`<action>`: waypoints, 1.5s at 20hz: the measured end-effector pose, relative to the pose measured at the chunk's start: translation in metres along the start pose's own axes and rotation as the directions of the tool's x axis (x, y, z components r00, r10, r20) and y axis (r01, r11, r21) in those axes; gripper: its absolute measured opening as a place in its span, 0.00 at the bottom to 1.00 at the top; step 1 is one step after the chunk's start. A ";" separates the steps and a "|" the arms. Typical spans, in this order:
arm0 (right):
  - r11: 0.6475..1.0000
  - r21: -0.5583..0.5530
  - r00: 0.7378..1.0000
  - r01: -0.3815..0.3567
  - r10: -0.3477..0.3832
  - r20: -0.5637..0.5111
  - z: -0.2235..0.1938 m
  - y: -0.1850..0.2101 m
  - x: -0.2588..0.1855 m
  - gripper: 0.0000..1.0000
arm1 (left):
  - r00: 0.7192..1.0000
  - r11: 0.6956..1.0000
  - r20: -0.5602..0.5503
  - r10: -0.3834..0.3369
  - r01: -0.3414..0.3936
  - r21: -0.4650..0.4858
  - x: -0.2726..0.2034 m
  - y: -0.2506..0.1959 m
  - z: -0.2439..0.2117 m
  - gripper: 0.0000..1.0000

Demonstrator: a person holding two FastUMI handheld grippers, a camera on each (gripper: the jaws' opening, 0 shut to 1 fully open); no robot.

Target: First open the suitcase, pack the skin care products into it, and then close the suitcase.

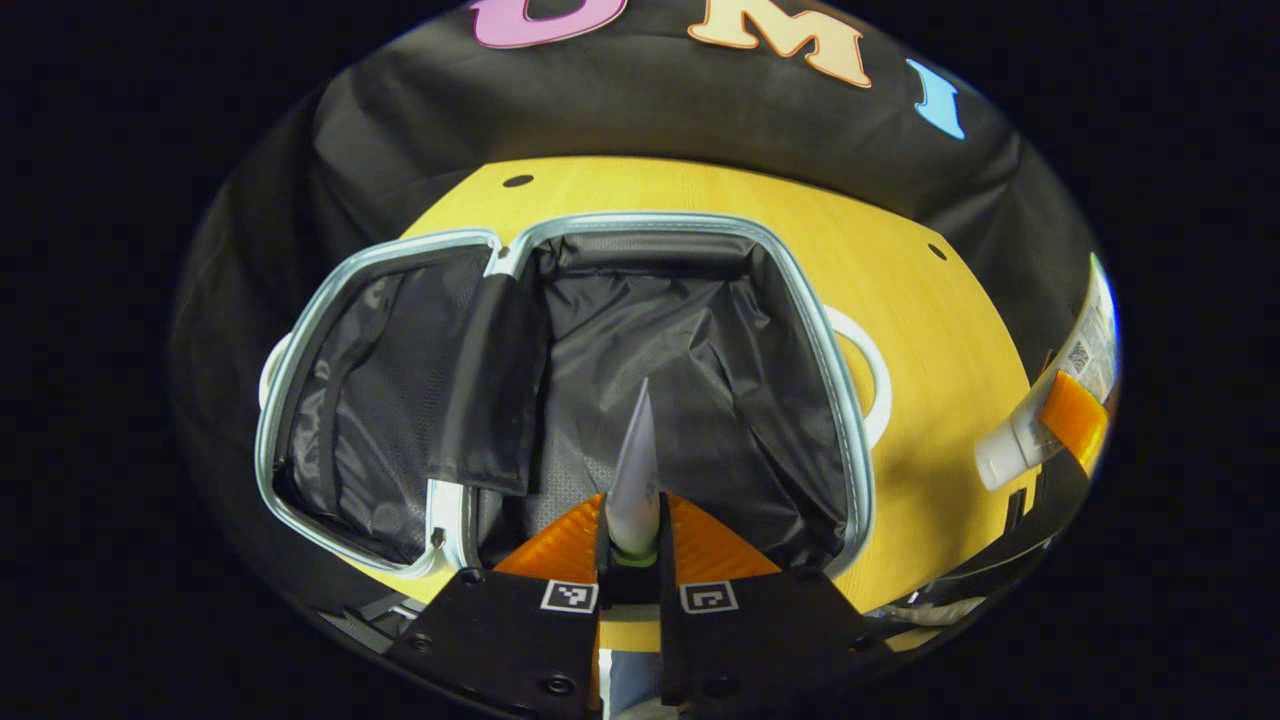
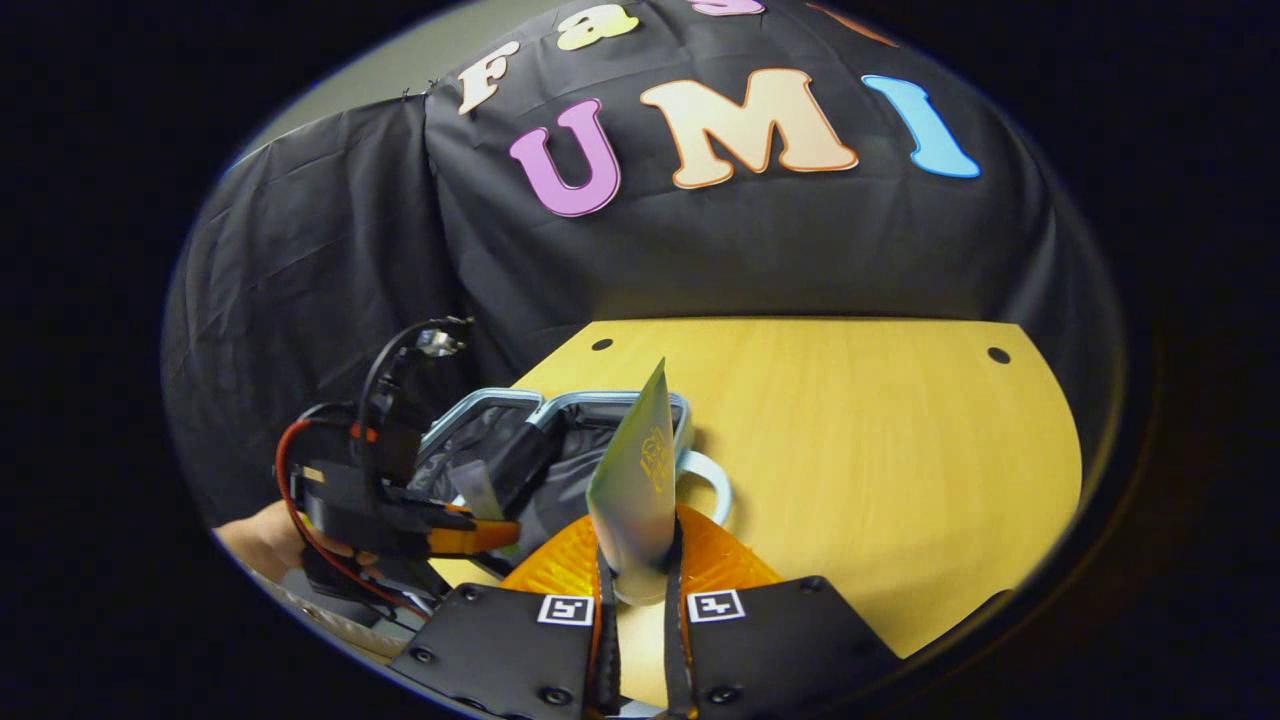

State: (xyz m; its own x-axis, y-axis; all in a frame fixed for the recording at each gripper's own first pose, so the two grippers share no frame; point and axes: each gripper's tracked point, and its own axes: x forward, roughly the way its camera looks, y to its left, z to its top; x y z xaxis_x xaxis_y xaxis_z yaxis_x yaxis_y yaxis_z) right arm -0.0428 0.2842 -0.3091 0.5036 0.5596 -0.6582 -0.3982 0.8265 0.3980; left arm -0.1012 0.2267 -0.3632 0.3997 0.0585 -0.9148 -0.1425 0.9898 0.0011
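Left gripper (image 1: 634, 545) is pinching a pale tube (image 1: 636, 470) upright, right over the open suitcase (image 1: 560, 390) with its black lining, lying on the yellow table (image 1: 930, 330). Right gripper (image 2: 637, 575) is clamped on a second tube (image 2: 637, 480) with gold print, held near the suitcase's right side above the table.

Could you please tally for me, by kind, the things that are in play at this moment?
Suitcases: 1, the open suitcase on the table.
Skin care tubes: 2, one in the left gripper, one in the right gripper.
Grippers: 2.
Total: 5.
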 end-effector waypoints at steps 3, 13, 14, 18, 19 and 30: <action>1.000 0.003 0.999 -0.022 0.022 -0.045 -0.009 0.021 0.018 0.19 | 1.000 0.998 0.020 -0.023 0.024 -0.054 0.012 0.003 0.005 0.18; 0.998 0.062 0.975 -0.020 0.033 -0.220 -0.056 0.058 0.070 0.19 | 0.977 0.990 0.171 -0.128 0.115 0.083 -0.006 0.008 0.047 0.74; 0.997 0.073 0.968 -0.018 0.035 -0.248 -0.066 0.062 0.077 0.19 | 0.972 0.989 0.188 -0.141 0.130 0.073 -0.010 0.010 0.051 0.73; 0.998 0.054 0.944 0.018 0.001 -0.331 -0.089 0.067 0.091 0.19 | 0.957 0.992 0.262 -0.124 0.122 0.022 -0.028 0.044 0.071 0.74; 0.999 0.041 0.936 0.030 -0.013 -0.351 -0.096 0.066 0.095 0.20 | 0.956 0.993 0.271 -0.115 0.118 0.004 -0.031 0.054 0.074 0.74; 0.988 0.139 0.963 0.061 -0.021 -0.270 -0.066 0.075 0.120 0.75 | 0.942 0.981 0.324 0.092 -0.029 -0.193 -0.049 0.203 0.084 0.79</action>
State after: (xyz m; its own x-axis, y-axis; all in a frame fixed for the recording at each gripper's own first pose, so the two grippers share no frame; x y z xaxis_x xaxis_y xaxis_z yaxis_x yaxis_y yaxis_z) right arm -0.0627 0.4091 -0.4003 0.2862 0.5045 -0.8146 -0.2567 0.8595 0.4421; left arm -0.0736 0.4356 -0.2839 0.6567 0.1879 -0.7304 -0.3264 0.9439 -0.0508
